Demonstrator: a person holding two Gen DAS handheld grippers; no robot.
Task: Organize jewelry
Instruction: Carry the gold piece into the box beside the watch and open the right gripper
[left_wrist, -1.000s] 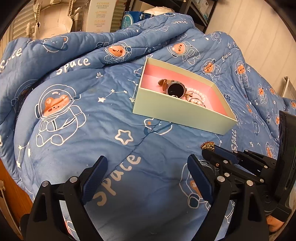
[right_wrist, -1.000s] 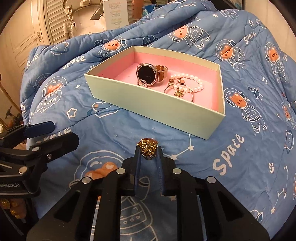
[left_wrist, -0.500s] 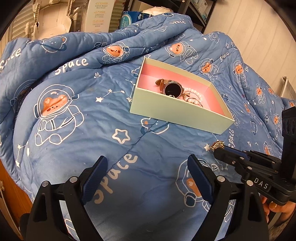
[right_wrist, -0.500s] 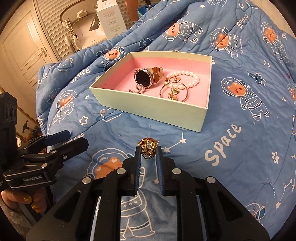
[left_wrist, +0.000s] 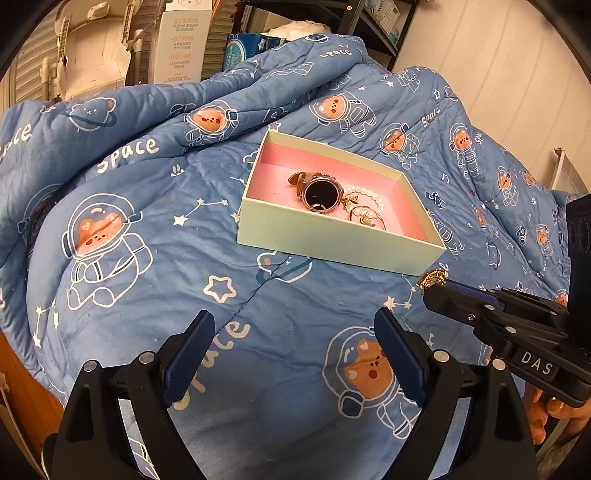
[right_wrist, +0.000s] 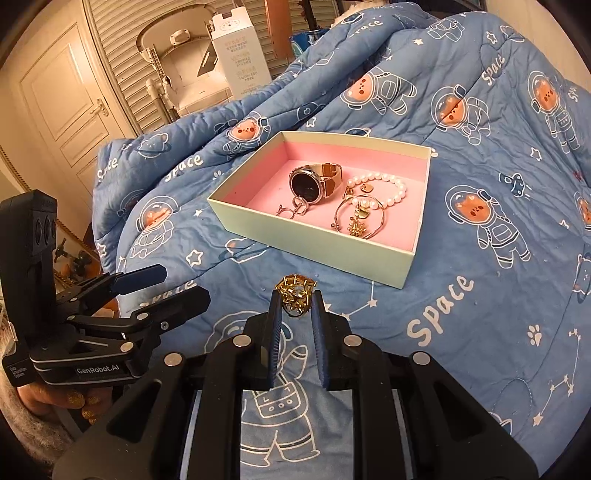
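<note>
A bed covered by a blue quilt (right_wrist: 480, 295) printed with astronaut bears is shown through two wrist cameras. A shallow pale green box (right_wrist: 314, 243) with a pink lining is set on the quilt near the middle of the bed, its open top facing up. Inside it a watch (right_wrist: 306, 184) with a dark round face is seen towards the far side, a pearl bracelet (right_wrist: 391, 184) beside it, a thin gold bangle (right_wrist: 364, 221) with small charms in front of the pearls, and a small ring-like piece (right_wrist: 291, 210) near the watch.

The right claw (right_wrist: 295, 306) is clamped together on a small gold ornament (right_wrist: 295, 291), a spiky cluster gripped at the very tips, held in the air just short of the box's near wall. The left claw (left_wrist: 291, 332) is held wide apart with nothing between its fingers, well clear of the box, above the near part of the bed.

The step in hand is judged to be the carrying of the gold ornament into the box. For this to be done well, the grip should be kept firm until the tips are past the near wall and low over a bare patch of pink lining, away from the bangle and the watch, so that nothing is tangled. The piece is best released close to the lining, since from a height it could bounce out onto the quilt
</note>
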